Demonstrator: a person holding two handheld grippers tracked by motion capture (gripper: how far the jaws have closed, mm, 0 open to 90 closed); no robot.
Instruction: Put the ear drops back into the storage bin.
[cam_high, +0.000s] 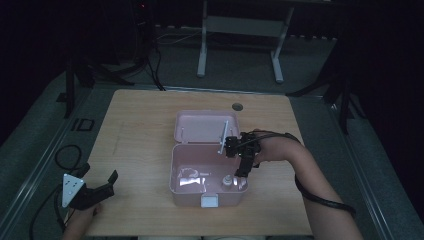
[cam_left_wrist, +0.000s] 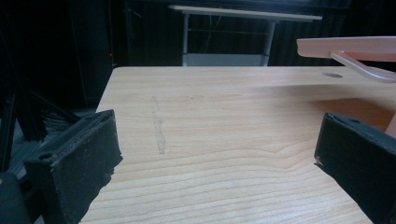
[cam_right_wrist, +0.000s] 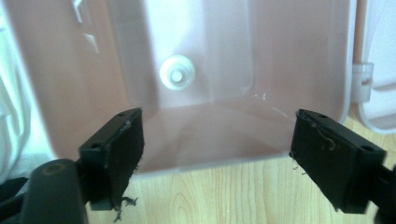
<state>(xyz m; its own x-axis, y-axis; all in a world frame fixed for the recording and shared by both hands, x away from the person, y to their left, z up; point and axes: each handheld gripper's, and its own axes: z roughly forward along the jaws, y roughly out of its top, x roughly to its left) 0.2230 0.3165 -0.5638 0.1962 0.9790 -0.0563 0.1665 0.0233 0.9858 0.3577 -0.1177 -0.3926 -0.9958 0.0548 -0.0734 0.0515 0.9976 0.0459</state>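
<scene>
Open pale pink plastic storage box (cam_high: 186, 192) at frame centre, small white round-capped bottle (cam_high: 227, 181) in its lower right corner; right gripper (cam_high: 243, 167) poised above, wide open, empty; left gripper (cam_high: 98, 183) lower left, open, empty; best lowered straight, jaws straddling the cap

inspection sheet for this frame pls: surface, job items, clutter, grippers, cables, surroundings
Surface: light wooden table, faint scuff line on its left half, round grommet hole near the far edge.
Job's things: pink box open, lid folded back flat; a small white bottle stands in its near right corner; a pale item beside it, too dim to identify.
Clutter: nothing seen.
Grippers: left hand-held gripper open, at the near left table edge; right hand-held gripper open, empty, at the box's right rim.
Cables: one trails from each gripper; loose loops on the floor at left.
Surroundings: dark room, white-legged table behind.
</scene>
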